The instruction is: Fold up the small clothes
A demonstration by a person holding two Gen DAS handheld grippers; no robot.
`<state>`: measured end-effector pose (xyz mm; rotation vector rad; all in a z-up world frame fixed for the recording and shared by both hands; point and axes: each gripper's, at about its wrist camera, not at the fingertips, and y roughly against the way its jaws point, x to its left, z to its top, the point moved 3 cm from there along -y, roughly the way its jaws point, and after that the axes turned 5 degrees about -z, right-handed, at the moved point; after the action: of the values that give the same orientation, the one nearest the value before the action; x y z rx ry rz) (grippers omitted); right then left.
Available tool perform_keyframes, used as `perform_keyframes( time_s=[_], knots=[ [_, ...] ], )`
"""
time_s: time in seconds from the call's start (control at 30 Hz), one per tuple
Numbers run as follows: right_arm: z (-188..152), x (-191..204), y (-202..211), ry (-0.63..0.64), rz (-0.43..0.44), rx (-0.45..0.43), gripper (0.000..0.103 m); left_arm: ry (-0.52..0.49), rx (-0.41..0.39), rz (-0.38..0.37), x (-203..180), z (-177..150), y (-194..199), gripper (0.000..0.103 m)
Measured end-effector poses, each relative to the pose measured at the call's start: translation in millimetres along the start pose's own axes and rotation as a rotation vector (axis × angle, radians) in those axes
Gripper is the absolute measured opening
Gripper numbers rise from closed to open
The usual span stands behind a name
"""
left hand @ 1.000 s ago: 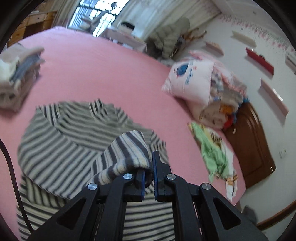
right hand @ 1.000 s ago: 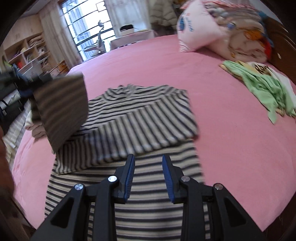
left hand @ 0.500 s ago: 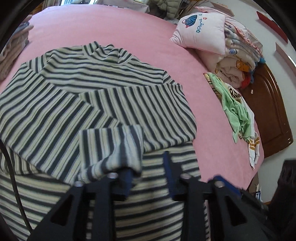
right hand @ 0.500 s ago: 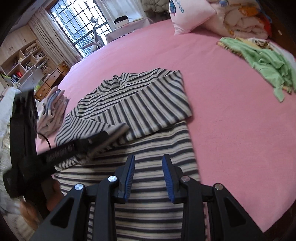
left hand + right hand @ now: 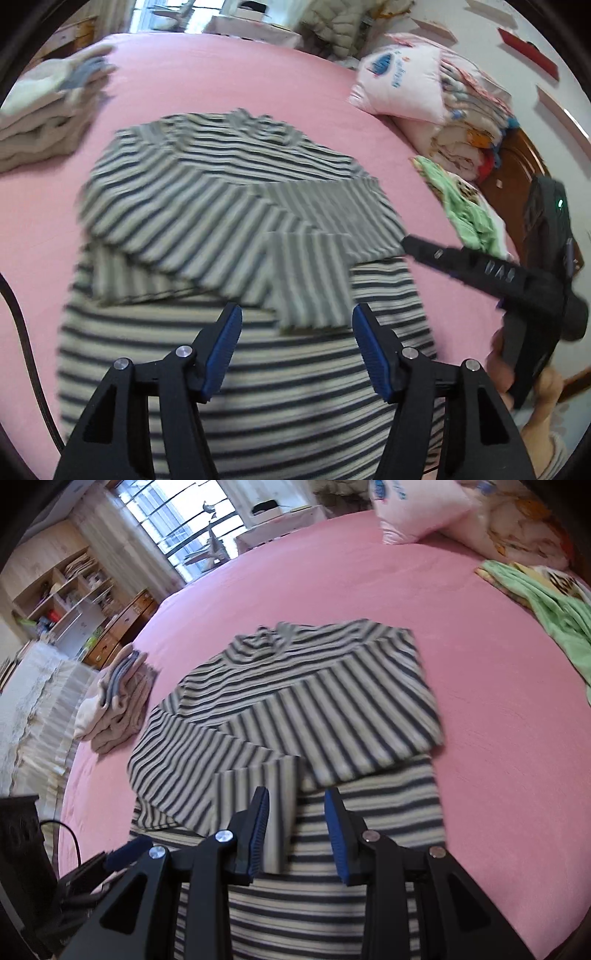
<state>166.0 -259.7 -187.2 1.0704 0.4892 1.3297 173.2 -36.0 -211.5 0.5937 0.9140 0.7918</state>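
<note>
Now both sleeves lie folded across the striped top point(image 5: 207, 221).
Nearest, the left gripper point(image 5: 297, 345) has just been opening and holds nothing, its jaws wide above the sleeve cuff point(image 5: 310, 280); the right gripper point(image 5: 297, 825) is part open, empty; beyond, the top lies flat on the pink bed point(image 5: 480, 709).

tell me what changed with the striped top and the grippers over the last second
The left gripper carried the sleeve across the striped top, laid it down and let go; its jaws have just been opening and now stand empty. The right gripper stayed part open, holding nothing. The folded stack and green garment stayed put.
</note>
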Motion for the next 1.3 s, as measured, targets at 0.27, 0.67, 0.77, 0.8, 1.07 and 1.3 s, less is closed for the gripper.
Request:
perform_keyframes(
  time_s=[0.27, 0.67, 0.77, 0.8, 1.07, 1.3],
  knots=[
    [-1, 70, -31, 0.176, -0.046, 0.028, 0.052, 0.107, -0.022, 0.14, 68, -15, 33, 0.061],
    [-21, 103, -125, 0.291, -0.313, 0.131, 0.061, 0.178, -0.068, 0.151, 112, -17, 53, 0.061],
    [-25, 108, -129, 0.339, -0.358, 0.114, 0.06, 0.199, -0.067, 0.155, 120, -17, 52, 0.061],
    [-25, 108, -128, 0.343, -0.359, 0.11, 0.051, 0.207, -0.066, 0.158, 123, -18, 51, 0.061],
    [2, 62, -80, 0.196, -0.333, 0.043, 0.008, 0.203, -0.071, 0.221, 137, -10, 44, 0.061],
    [33, -5, -24, 0.071, -0.383, -0.087, 0.008, 0.175, -0.079, 0.32, 145, 14, 21, 0.061]
  ],
)
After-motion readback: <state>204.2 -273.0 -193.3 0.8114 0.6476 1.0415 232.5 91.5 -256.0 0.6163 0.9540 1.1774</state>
